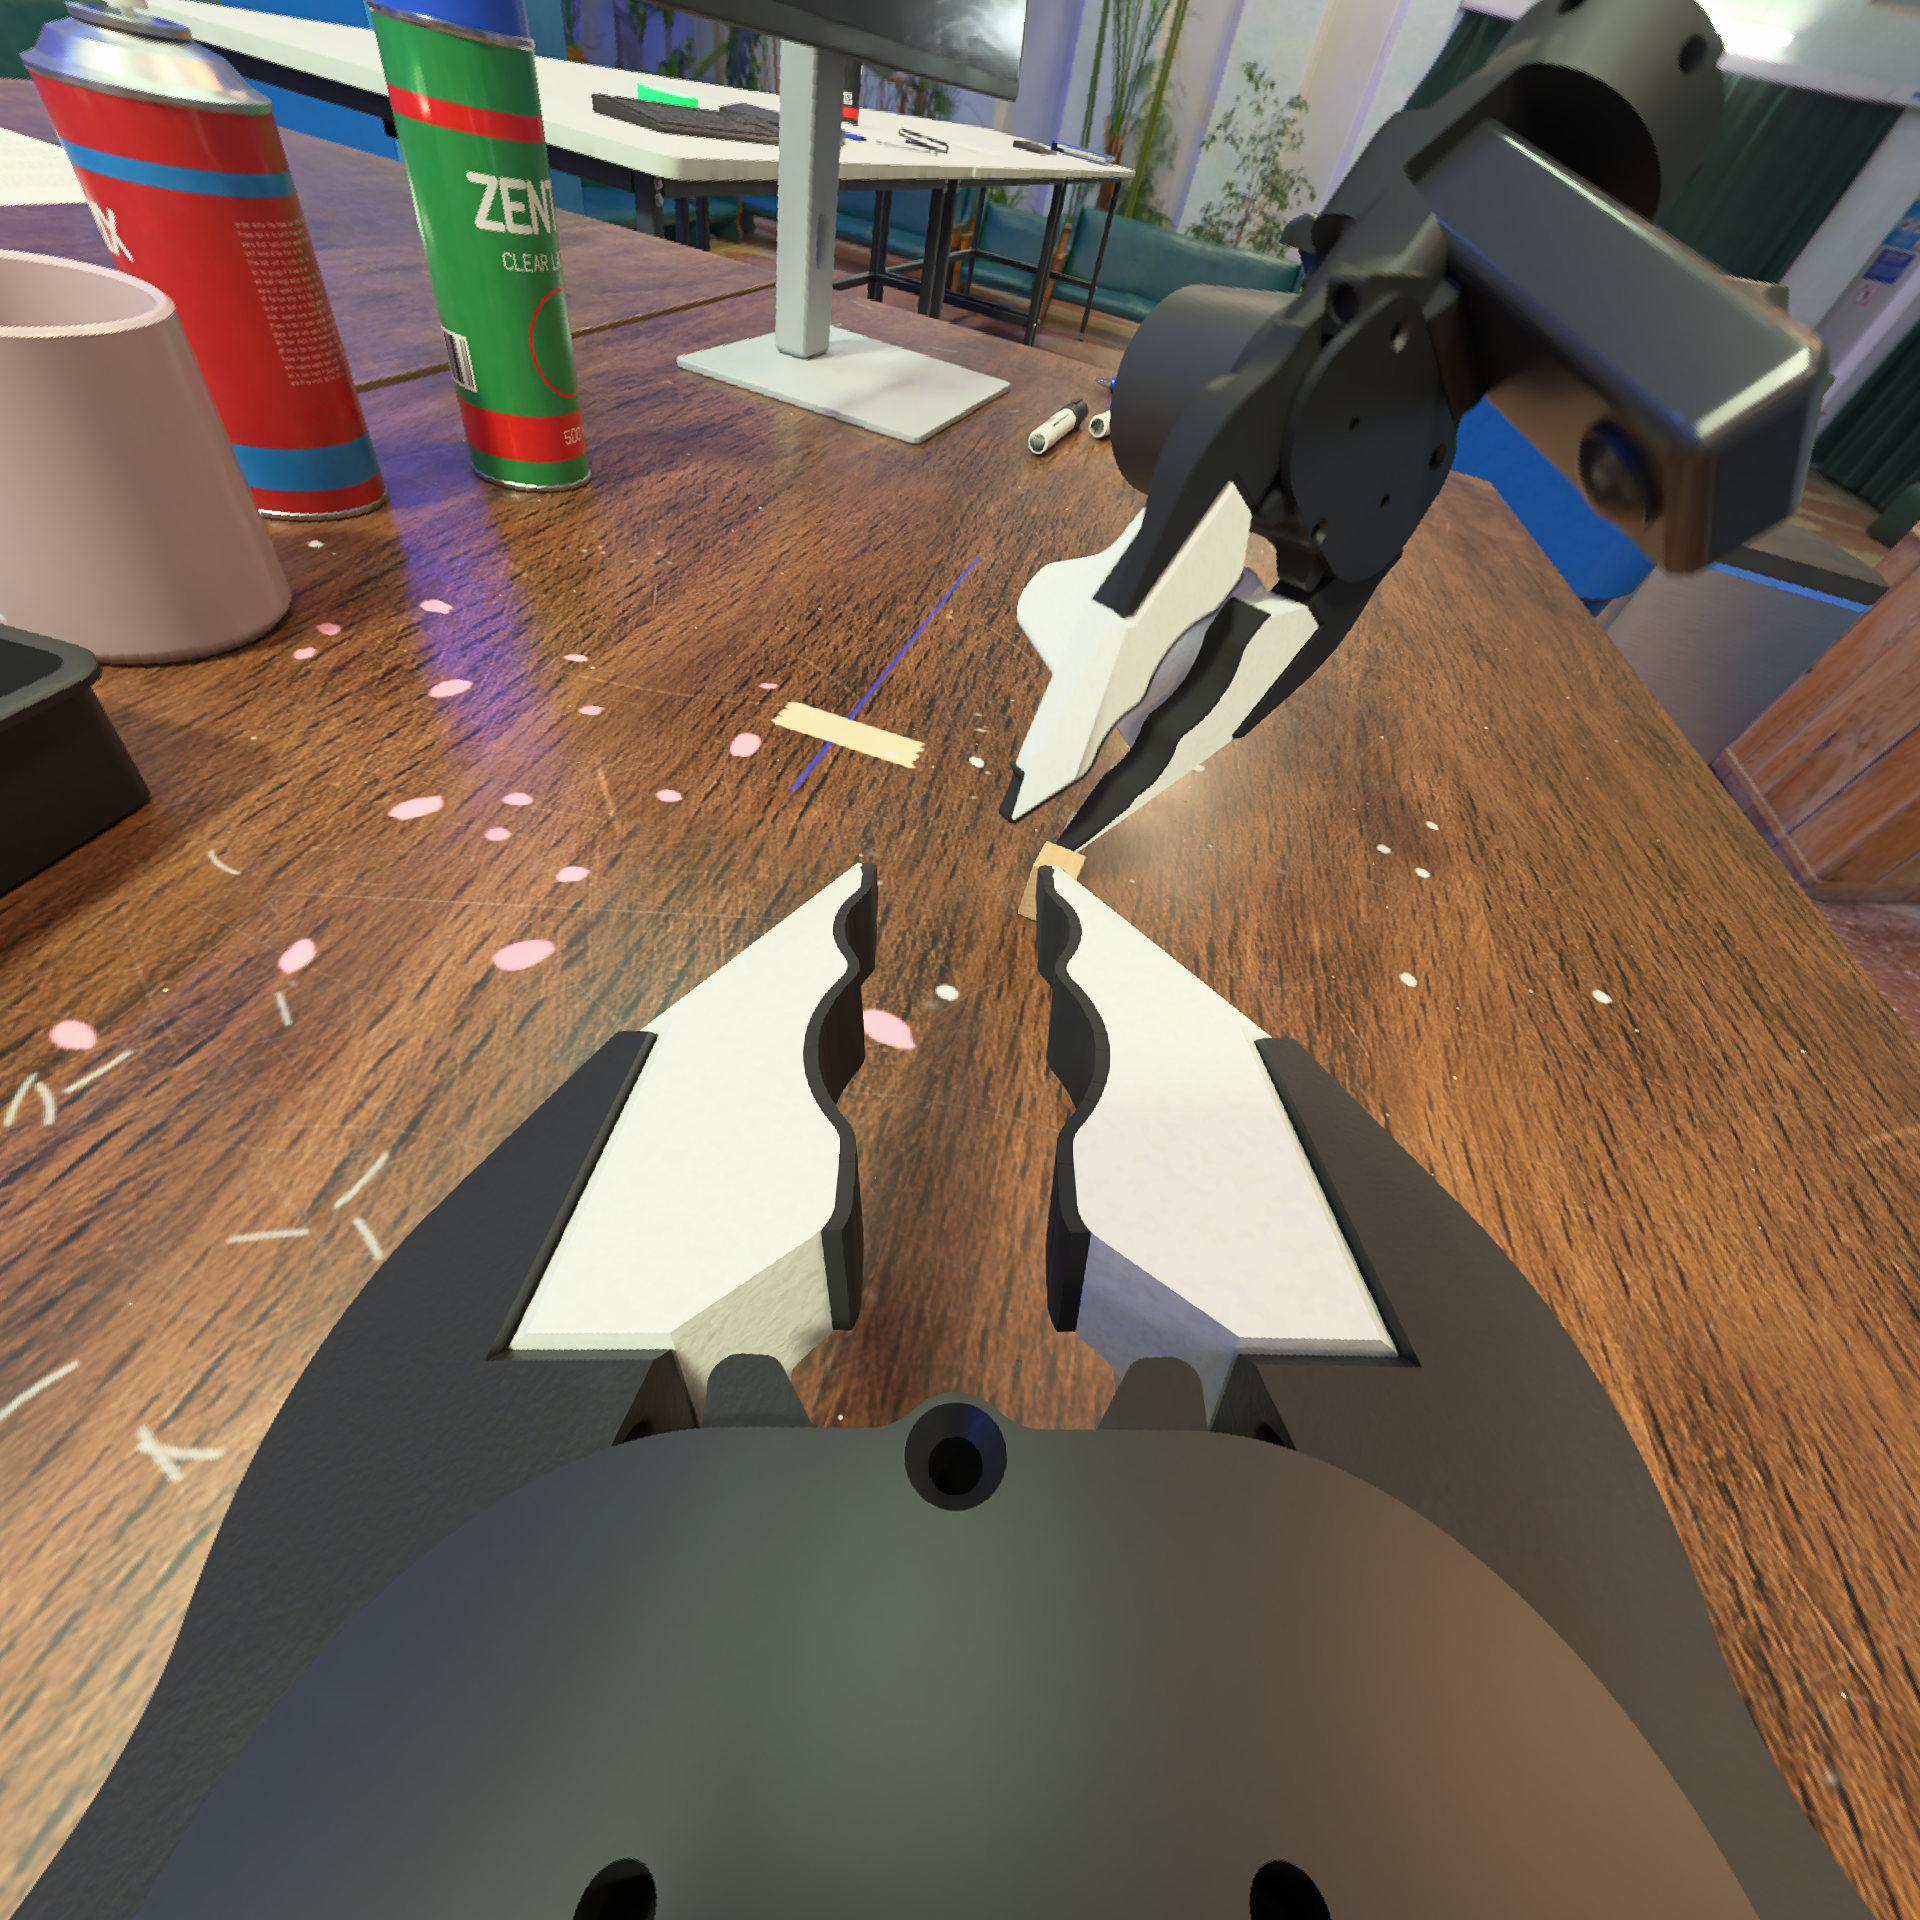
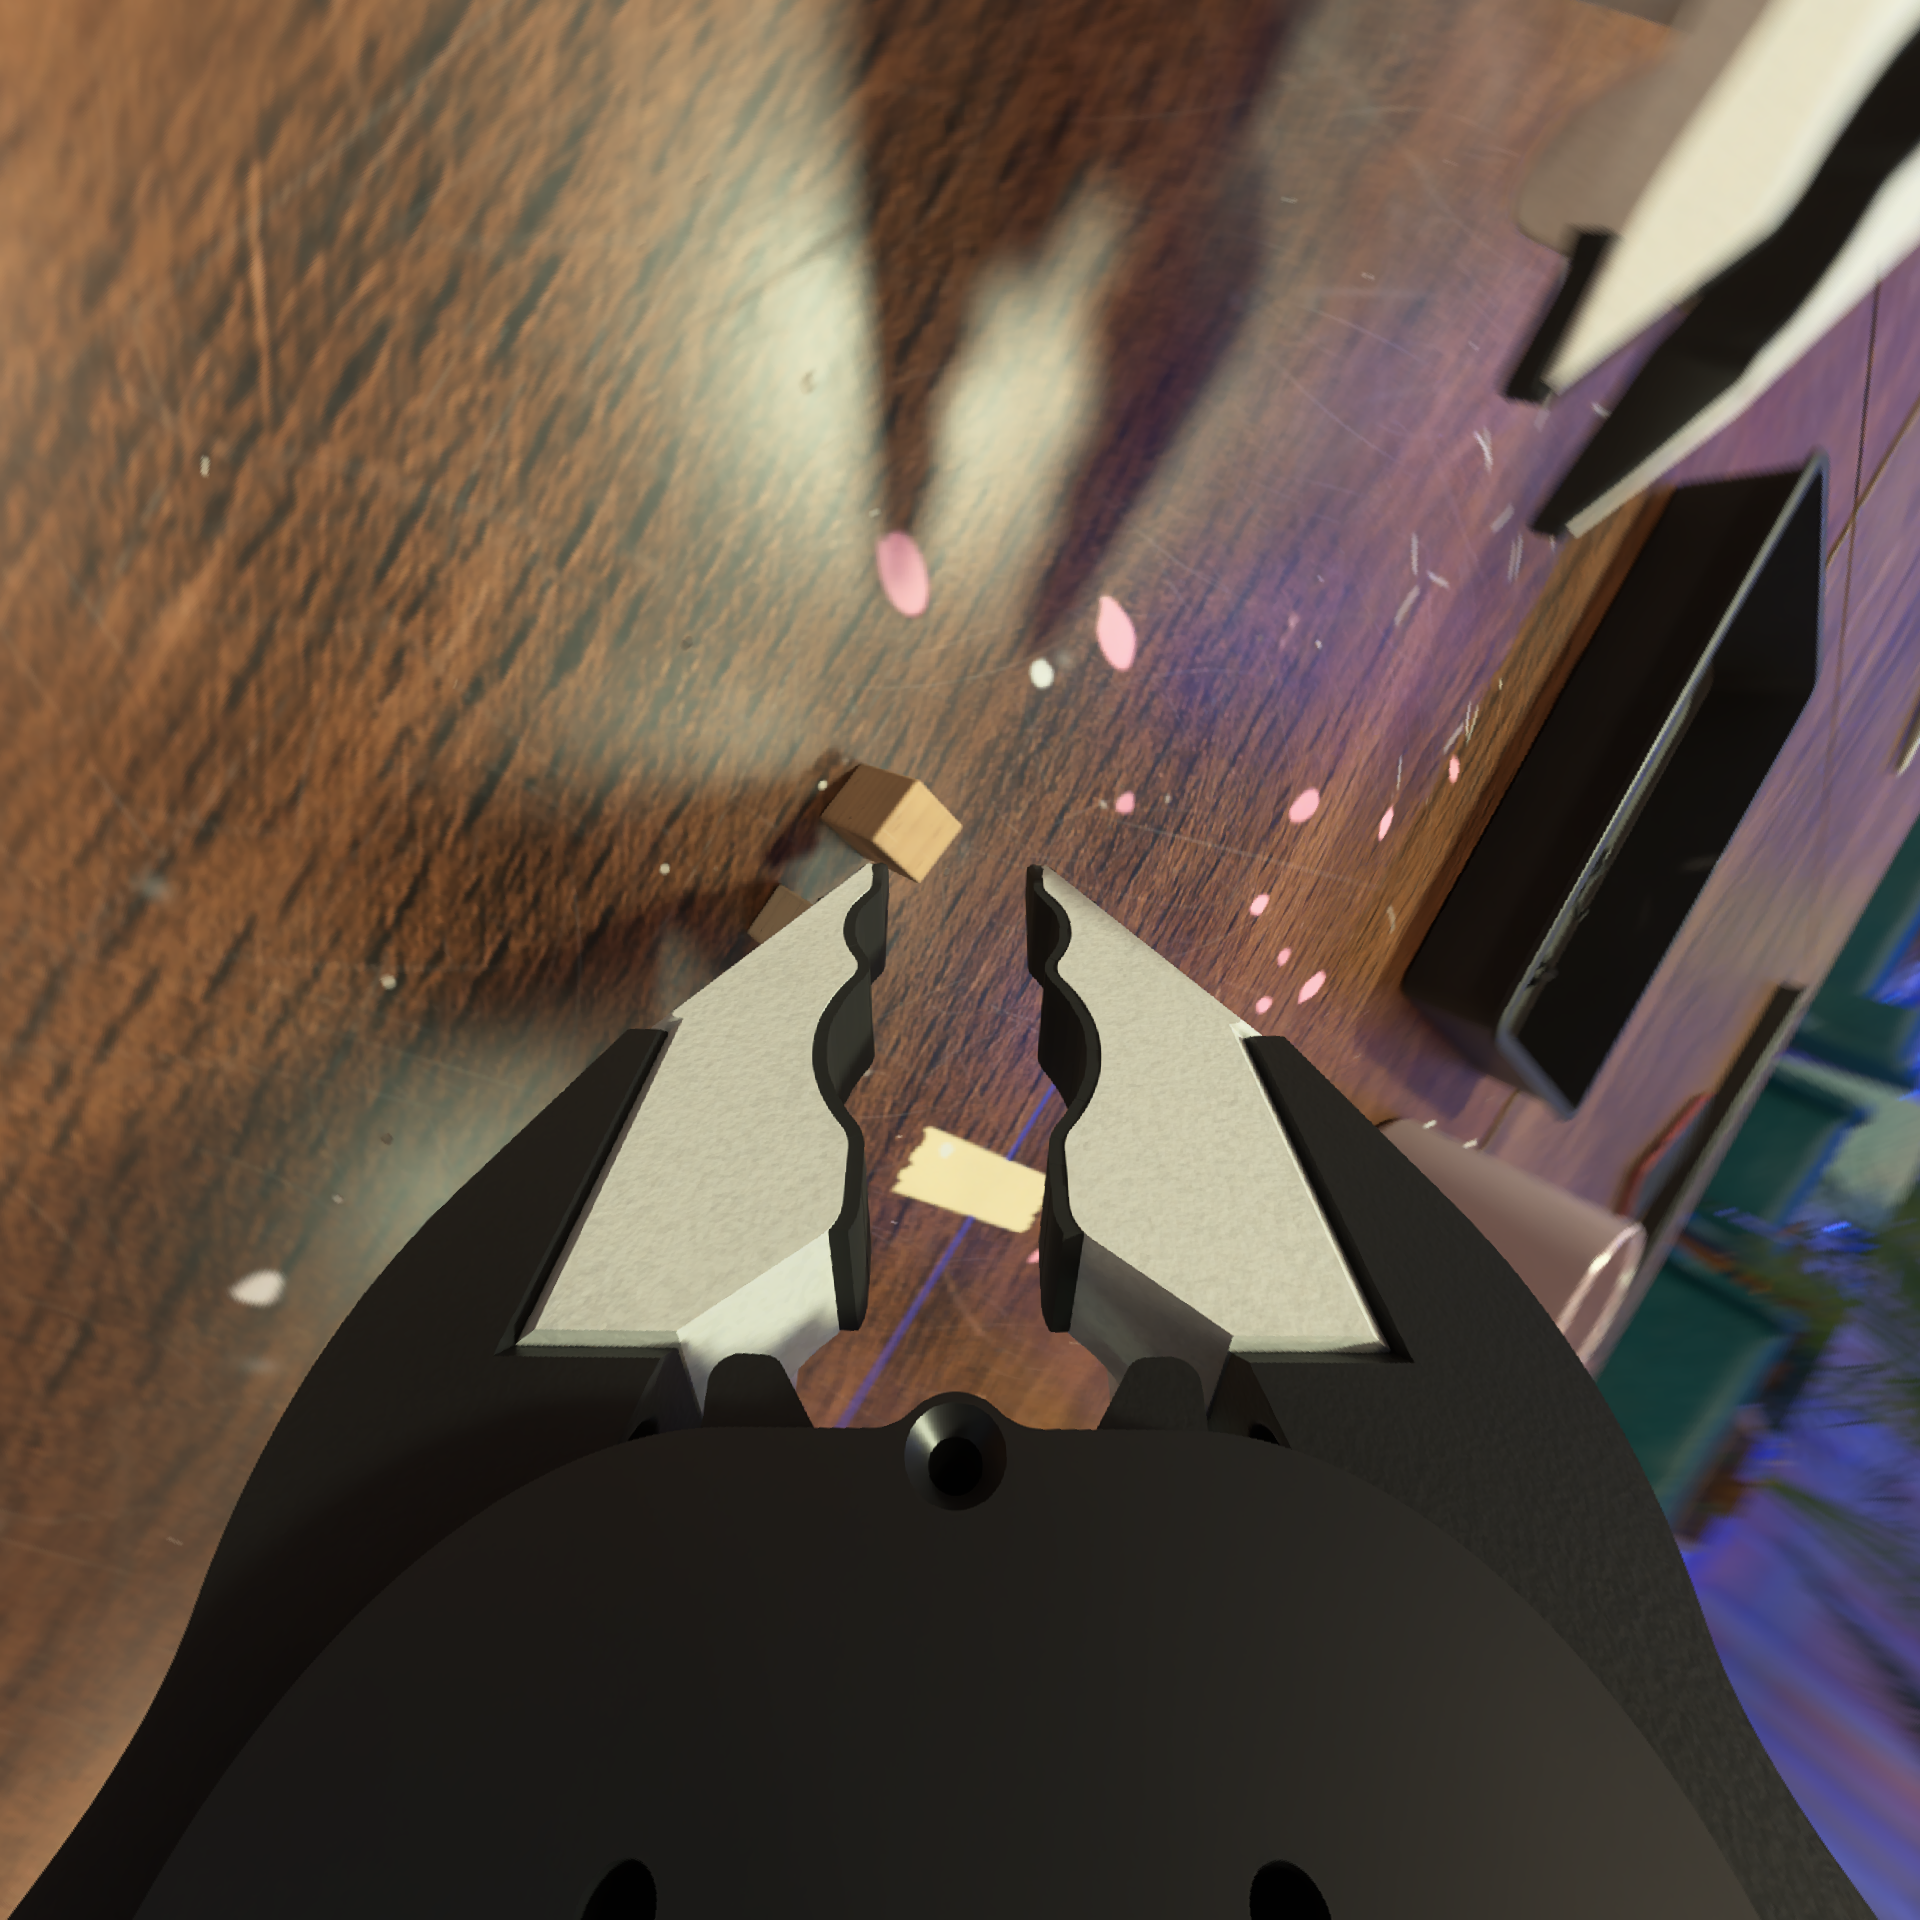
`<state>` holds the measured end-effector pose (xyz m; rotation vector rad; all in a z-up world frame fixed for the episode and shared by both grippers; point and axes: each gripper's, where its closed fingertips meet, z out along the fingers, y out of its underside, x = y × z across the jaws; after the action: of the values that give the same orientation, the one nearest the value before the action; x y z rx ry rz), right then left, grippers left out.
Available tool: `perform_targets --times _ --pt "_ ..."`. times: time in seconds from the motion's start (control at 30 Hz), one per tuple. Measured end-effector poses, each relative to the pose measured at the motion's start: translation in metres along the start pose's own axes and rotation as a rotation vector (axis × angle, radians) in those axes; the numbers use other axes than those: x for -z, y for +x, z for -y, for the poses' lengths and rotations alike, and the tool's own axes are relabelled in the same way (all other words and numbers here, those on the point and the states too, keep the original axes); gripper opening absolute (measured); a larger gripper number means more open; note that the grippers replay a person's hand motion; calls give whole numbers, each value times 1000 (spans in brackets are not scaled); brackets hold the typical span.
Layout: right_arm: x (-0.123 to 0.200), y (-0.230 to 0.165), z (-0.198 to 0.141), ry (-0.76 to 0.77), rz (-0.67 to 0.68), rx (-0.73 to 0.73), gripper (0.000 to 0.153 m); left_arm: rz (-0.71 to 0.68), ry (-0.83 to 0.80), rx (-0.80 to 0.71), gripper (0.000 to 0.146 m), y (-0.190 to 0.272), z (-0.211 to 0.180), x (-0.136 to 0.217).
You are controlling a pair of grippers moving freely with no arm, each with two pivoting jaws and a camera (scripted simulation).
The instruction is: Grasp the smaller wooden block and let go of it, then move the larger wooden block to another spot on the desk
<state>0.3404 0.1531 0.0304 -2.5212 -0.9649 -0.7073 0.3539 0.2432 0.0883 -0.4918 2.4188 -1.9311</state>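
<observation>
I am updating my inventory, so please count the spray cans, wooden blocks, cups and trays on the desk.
Spray cans: 2 (red can, green can)
Wooden blocks: 2 (larger block, smaller block)
Pink cup: 1
Black tray: 1
Total: 6

**Two grippers close in on one small block**

Left gripper point(image 1: 956, 883) sits low over the desk point(image 1: 1351, 1091), jaws parted, nothing between them. At one o'clock off its right fingertip, a small wooden block point(image 1: 1058, 864). The right gripper point(image 1: 1039, 821) slants down from two o'clock, jaws apart. Tape strip point(image 1: 847, 734) at eleven; spray cans point(image 1: 488, 260) far at ten.
</observation>
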Motion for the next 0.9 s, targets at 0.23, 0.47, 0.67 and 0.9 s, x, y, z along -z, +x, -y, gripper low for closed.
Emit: perform_targets --times 0.23,0.47,0.67,0.9 --pt "13 12 -4 239 2 -727 34 211 111 29 30 -30 13 14" --pt "26 12 -11 430 -127 -1078 42 341 418 65 14 -48 43 58" --pt "49 14 -6 608 -162 -1089 19 351 334 -41 0 -42 39 49" --pt "12 -30 -7 237 121 -982 37 332 345 -31 0 -41 39 47"
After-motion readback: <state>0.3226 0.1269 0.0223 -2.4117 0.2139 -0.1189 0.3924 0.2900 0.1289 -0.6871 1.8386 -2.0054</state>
